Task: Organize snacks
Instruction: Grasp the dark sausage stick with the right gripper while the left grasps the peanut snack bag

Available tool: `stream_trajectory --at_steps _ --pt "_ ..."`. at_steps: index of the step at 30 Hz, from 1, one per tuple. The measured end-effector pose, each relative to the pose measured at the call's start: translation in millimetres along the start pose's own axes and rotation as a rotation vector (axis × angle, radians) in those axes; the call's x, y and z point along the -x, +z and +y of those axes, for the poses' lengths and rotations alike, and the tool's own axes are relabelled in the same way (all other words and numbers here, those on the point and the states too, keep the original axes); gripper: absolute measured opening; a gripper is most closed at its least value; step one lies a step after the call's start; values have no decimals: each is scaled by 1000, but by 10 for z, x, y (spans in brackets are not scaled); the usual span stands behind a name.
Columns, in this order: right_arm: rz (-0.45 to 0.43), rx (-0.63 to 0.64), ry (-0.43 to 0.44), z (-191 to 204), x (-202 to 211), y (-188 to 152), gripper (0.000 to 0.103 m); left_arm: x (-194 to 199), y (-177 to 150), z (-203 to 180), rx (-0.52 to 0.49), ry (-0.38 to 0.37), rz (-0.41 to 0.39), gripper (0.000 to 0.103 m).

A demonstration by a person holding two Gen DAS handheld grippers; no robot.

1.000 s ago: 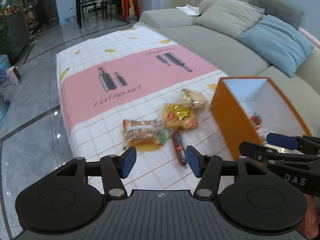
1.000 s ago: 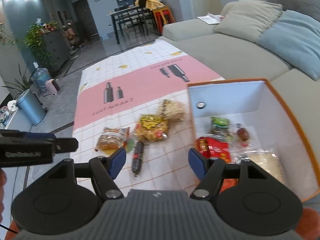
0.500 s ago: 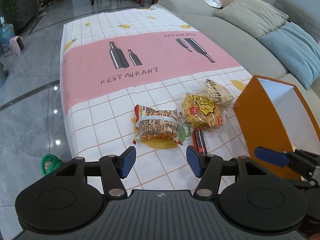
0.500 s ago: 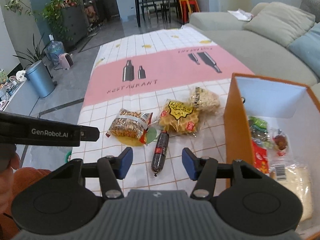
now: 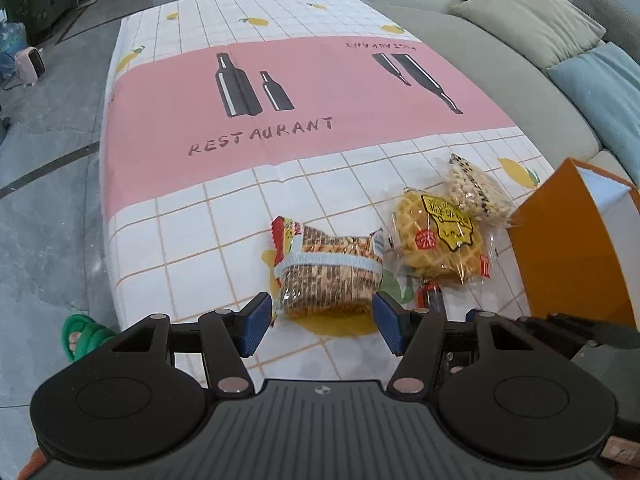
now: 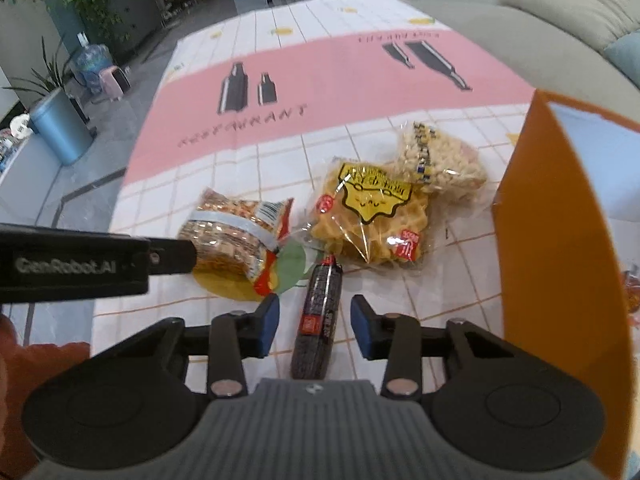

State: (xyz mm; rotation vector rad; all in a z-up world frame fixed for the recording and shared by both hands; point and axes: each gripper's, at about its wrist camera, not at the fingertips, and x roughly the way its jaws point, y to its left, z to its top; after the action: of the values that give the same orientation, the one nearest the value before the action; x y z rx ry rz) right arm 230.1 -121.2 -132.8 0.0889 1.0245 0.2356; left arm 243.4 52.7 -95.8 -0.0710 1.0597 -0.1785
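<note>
A brown biscuit pack (image 5: 328,272) lies on the tablecloth just ahead of my open left gripper (image 5: 320,324), its near end between the fingertips; it also shows in the right wrist view (image 6: 236,236). A dark sausage stick (image 6: 320,312) lies between the fingers of my open right gripper (image 6: 314,326). A yellow waffle pack (image 6: 372,216) and a pale puffed-snack pack (image 6: 436,160) lie beyond. The orange box (image 6: 560,264) stands at the right; it also shows in the left wrist view (image 5: 568,248).
The table has a white checked and pink cloth (image 5: 320,92). A grey sofa (image 5: 500,52) with cushions runs along the right. The left gripper's body (image 6: 80,264) crosses the right wrist view at left. The table's left edge drops to a tiled floor.
Both grippers have moved down and forward toward the snacks. The left now frames the biscuit pack; the right now straddles the sausage stick, with its jaws a little narrower.
</note>
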Motion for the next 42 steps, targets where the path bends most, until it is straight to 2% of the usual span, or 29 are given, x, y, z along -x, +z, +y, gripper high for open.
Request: stream_trajectory --at_steps 3,6,7,9,17,21,27,29,37,42 --pt "25 -3 -1 -44 -123 -1 38 -106 50 -2 15 -8 7 76" --pt "45 -15 19 -102 -205 -24 37 -208 93 -11 17 -6 10 77" --pt "34 -13 24 -112 -201 -33 34 -238 106 -22 12 0 10 78" --pt "30 23 16 -94 -205 -40 22 -305 128 -53 -8 20 13 79" --pt "29 56 20 -98 -219 -24 22 -538 128 -175 -83 43 35 91" --pt "25 79 21 -85 -220 -27 22 -594 123 -185 -90 46 46 92" --pt "29 108 14 -59 -236 -15 22 -578 119 -171 -80 19 62 78" --pt "35 130 6 -36 -236 -19 22 -542 107 -183 -88 25 63 69" --pt "83 86 0 -24 -103 -128 21 -237 -82 -144 -52 -3 71 64" --pt "60 90 16 20 156 -226 21 49 -170 -177 -46 -21 46 62"
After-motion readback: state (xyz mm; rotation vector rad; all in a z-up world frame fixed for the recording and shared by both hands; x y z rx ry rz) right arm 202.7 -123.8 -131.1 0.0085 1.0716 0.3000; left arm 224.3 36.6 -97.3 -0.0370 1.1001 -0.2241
